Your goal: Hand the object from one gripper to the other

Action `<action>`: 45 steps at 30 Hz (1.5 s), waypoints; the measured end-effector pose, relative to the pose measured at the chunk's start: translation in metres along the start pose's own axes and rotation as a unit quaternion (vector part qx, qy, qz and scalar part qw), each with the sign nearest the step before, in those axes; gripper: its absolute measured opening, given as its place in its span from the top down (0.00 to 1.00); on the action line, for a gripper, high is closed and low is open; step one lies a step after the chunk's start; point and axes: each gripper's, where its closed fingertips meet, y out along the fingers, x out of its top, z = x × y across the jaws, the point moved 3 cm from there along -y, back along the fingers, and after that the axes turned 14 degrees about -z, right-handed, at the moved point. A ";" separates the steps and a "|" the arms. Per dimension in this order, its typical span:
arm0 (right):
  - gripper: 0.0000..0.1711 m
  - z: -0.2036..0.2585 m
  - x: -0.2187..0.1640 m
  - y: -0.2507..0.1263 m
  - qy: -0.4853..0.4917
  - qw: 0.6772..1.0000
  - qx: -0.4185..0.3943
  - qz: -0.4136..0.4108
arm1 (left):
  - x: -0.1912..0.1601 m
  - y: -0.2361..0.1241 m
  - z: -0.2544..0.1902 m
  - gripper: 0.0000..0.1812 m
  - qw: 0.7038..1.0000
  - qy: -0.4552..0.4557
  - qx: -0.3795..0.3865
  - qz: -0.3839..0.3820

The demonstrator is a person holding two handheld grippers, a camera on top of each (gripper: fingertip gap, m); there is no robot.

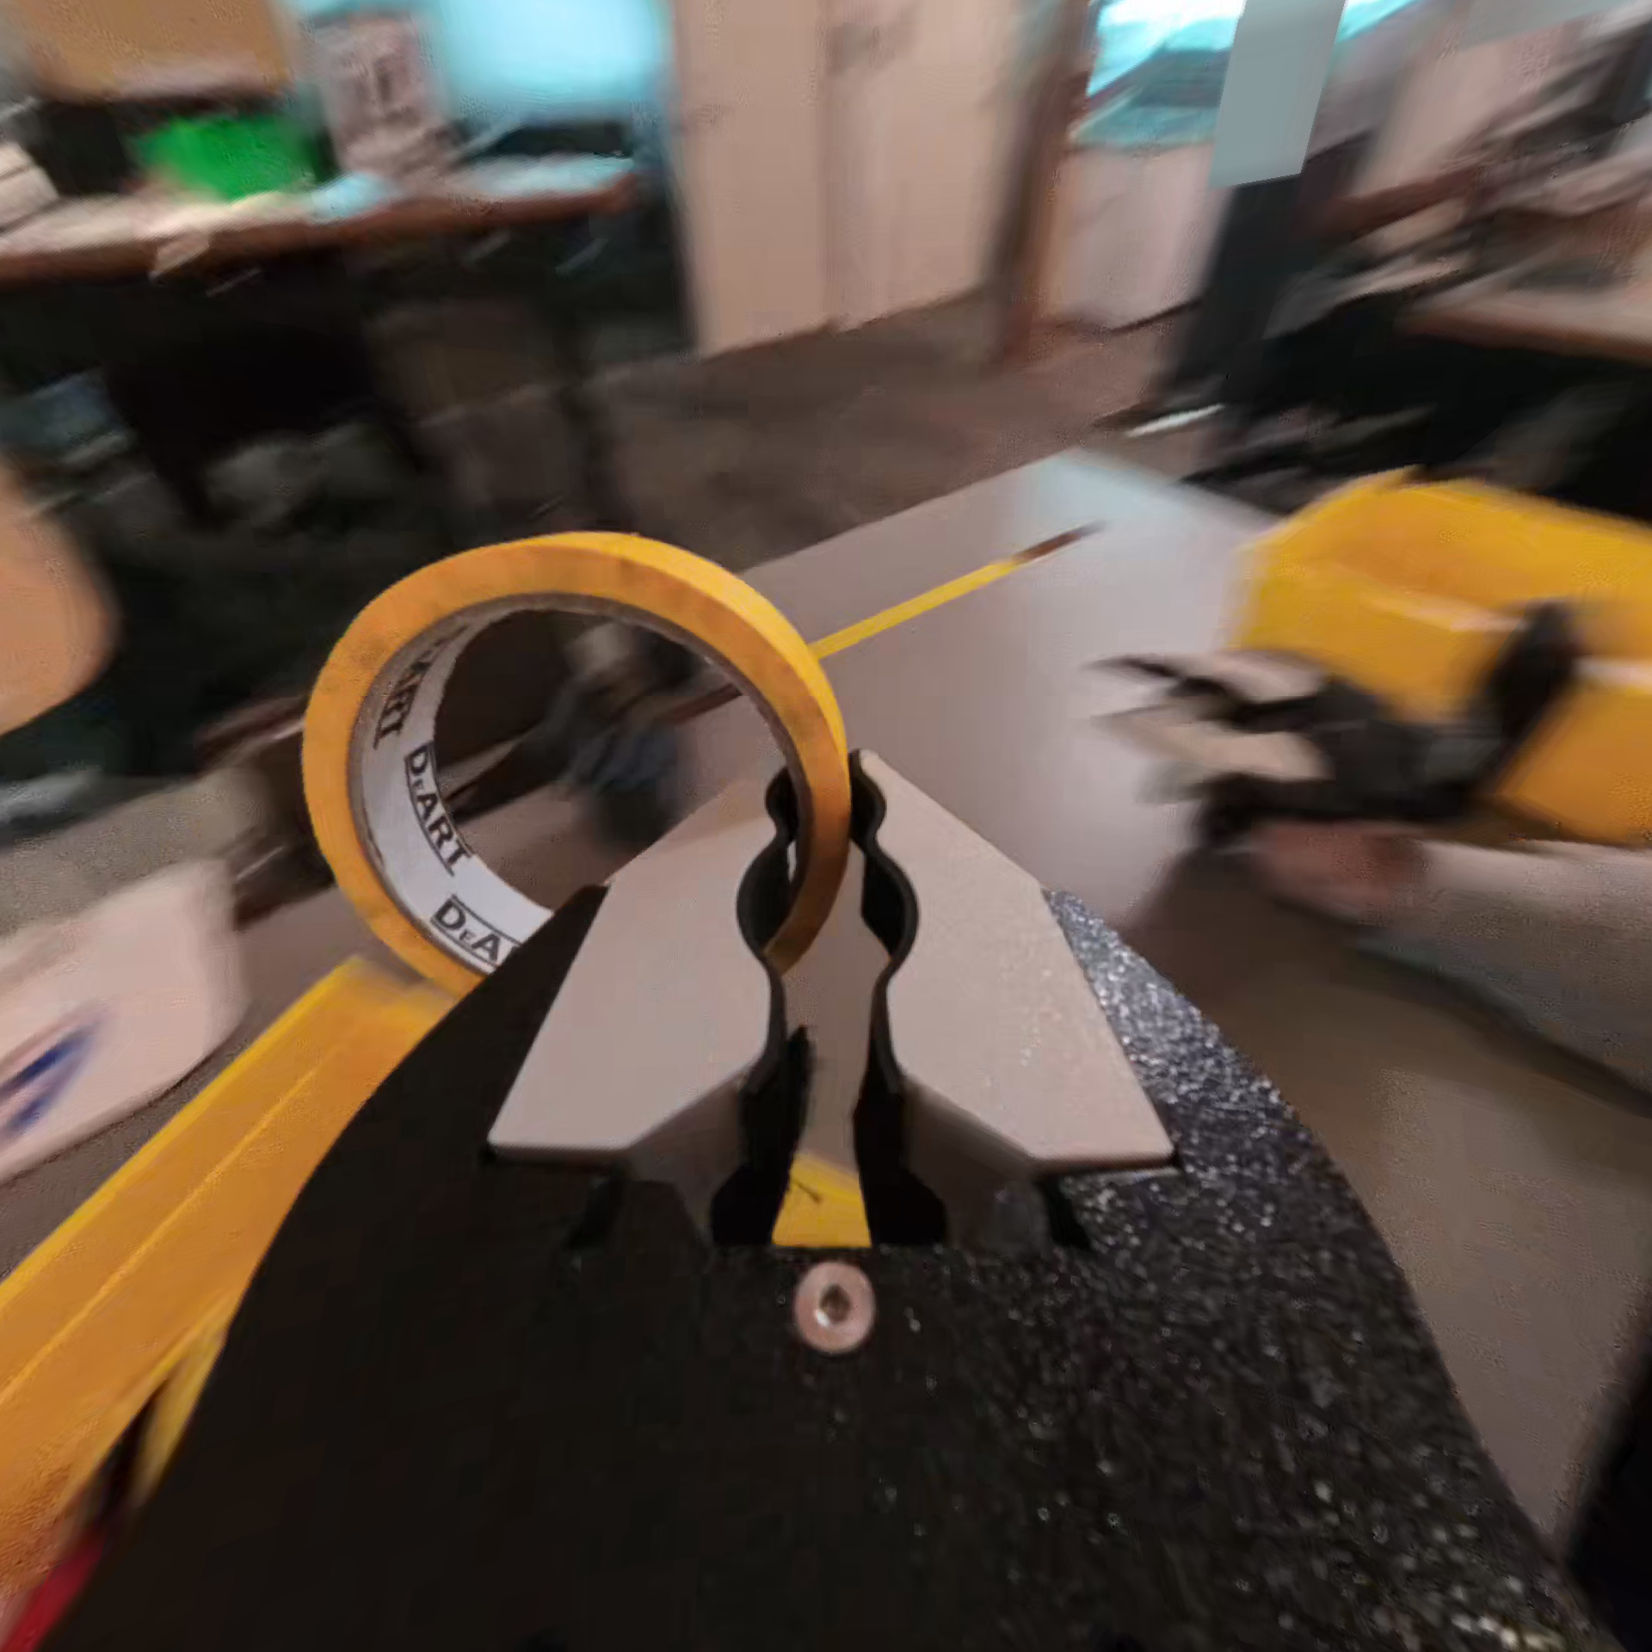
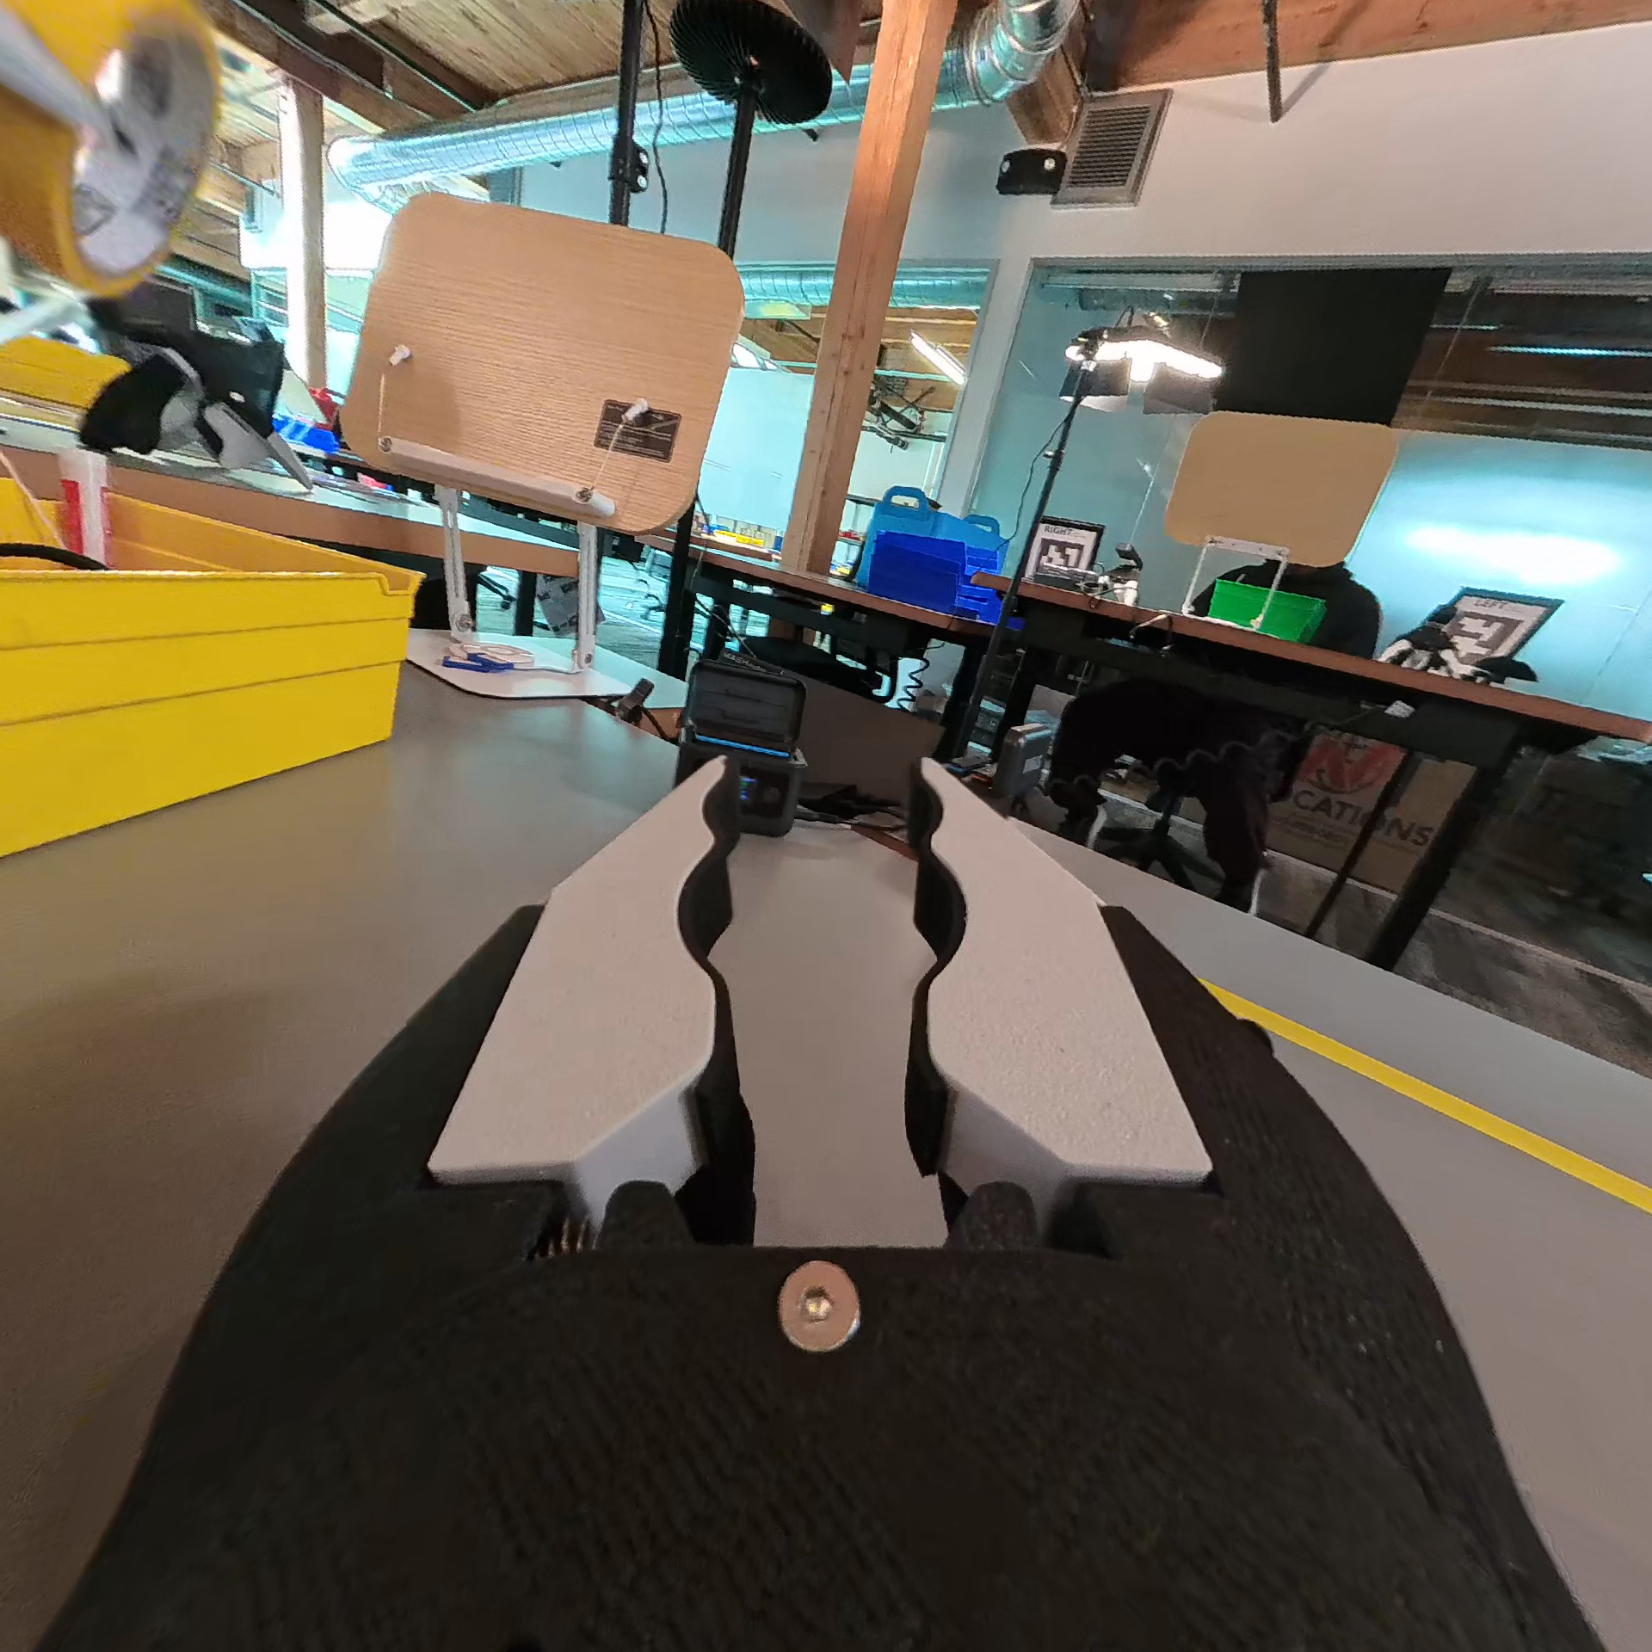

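My left gripper [image 1: 827, 796] is shut on the right rim of a yellow roll of masking tape [image 1: 375, 679] with a white core, and holds it upright above the grey table [image 1: 983, 697]. The right gripper [image 1: 1323, 742] shows blurred at the right of the left wrist view. In the right wrist view my right gripper [image 2: 822, 796] is open and empty, low over the table [image 2: 223, 939]. The tape roll [image 2: 98, 152] shows blurred at the top left corner of that view, high above the table.
A yellow bin [image 2: 179, 661] stands on the table at the left of my right gripper; a yellow bin [image 1: 1430, 608] also shows behind it in the left wrist view. A small black case [image 2: 746, 742] and a wooden book stand [image 2: 536, 375] lie ahead. A yellow line [image 2: 1430, 1099] marks the table.
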 end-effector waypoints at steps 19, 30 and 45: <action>0.77 0.068 0.040 -0.058 0.422 0.829 0.358 0.084 | -0.062 0.037 -0.237 0.96 0.878 -0.174 -0.426 -0.130; 0.67 0.069 0.040 -0.062 0.543 0.737 0.381 0.130 | -0.085 0.044 -0.248 0.96 0.899 -0.111 -0.409 -0.110; 0.95 0.032 0.046 -0.047 0.218 0.937 0.267 0.054 | -0.099 0.075 -0.219 0.57 0.975 -0.109 -0.188 -0.034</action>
